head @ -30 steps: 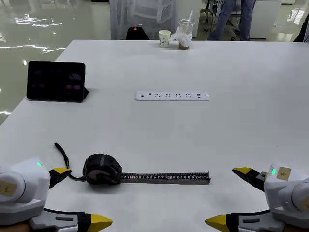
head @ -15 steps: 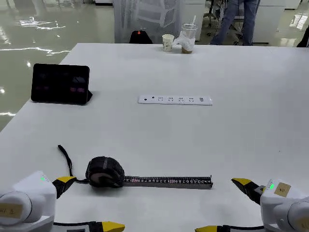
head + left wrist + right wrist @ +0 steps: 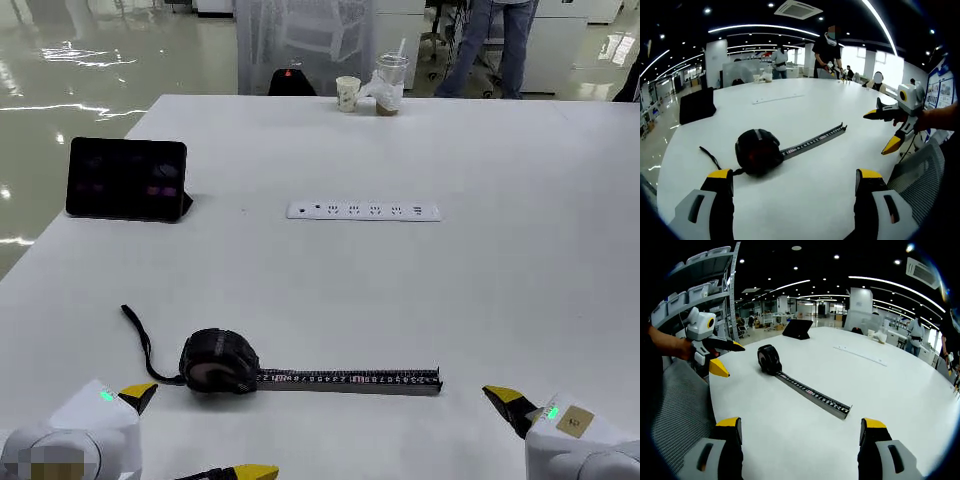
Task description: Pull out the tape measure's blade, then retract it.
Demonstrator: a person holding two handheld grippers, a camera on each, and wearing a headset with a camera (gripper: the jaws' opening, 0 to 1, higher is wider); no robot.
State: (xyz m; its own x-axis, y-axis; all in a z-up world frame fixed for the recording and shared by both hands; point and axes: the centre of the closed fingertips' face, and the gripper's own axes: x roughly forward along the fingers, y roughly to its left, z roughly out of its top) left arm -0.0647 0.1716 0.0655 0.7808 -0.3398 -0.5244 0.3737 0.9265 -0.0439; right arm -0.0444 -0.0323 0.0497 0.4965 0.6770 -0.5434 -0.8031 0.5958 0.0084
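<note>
Table (image 3: pixel 480 280): white, smooth, faint sheen | tape measure case (image 3: pixel 218 362): black, matt, rubber-like | blade (image 3: pixel 350 379): dark metal, printed scale | power strip (image 3: pixel 363 211): white plastic | tablet (image 3: pixel 127 178): glossy dark screen | floor (image 3: pixel 80 70): polished, reflective

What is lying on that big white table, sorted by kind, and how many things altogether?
tape measure: 1
power strip: 1
tablet: 1
cups: 2 (paper cup, clear cup with a straw)
Total: 5
</note>
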